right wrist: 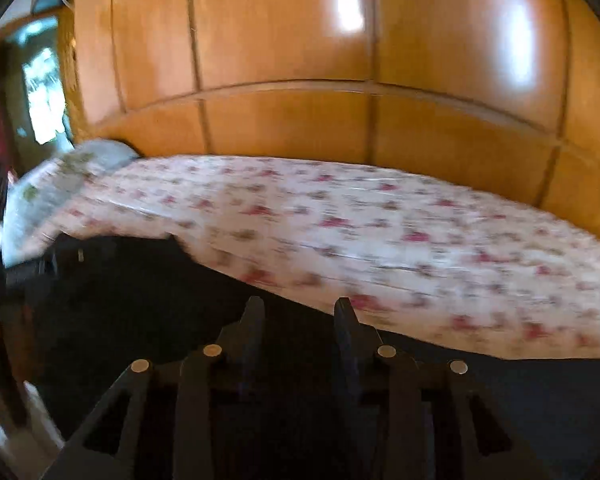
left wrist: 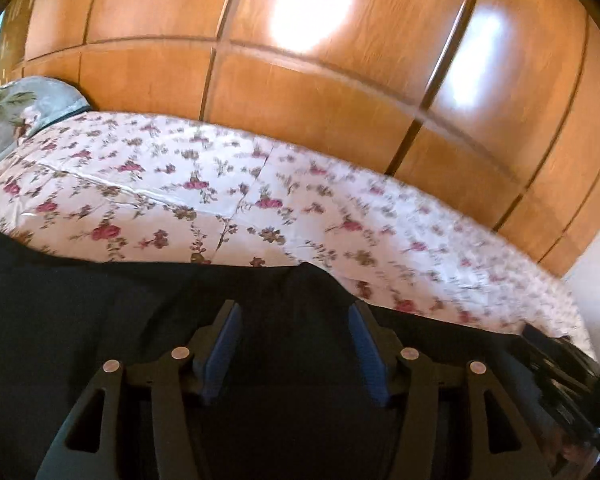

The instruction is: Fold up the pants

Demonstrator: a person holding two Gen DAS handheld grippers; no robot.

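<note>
The black pants (left wrist: 100, 312) lie on a bed with a floral sheet (left wrist: 220, 184). In the left wrist view my left gripper (left wrist: 296, 308) is open, its blue-padded fingers (left wrist: 228, 332) spread just over the dark cloth near its far edge. In the right wrist view the pants (right wrist: 132, 288) fill the lower left and run under my right gripper (right wrist: 300, 308), which is open with a clear gap between its fingers, low over the cloth. That view is blurred. I cannot tell if either gripper touches the cloth.
A wooden panelled wardrobe (left wrist: 300, 92) stands behind the bed. A grey-green floral pillow (left wrist: 20, 112) lies at the bed's far left, also in the right wrist view (right wrist: 80, 168). A bright doorway (right wrist: 44, 92) shows far left.
</note>
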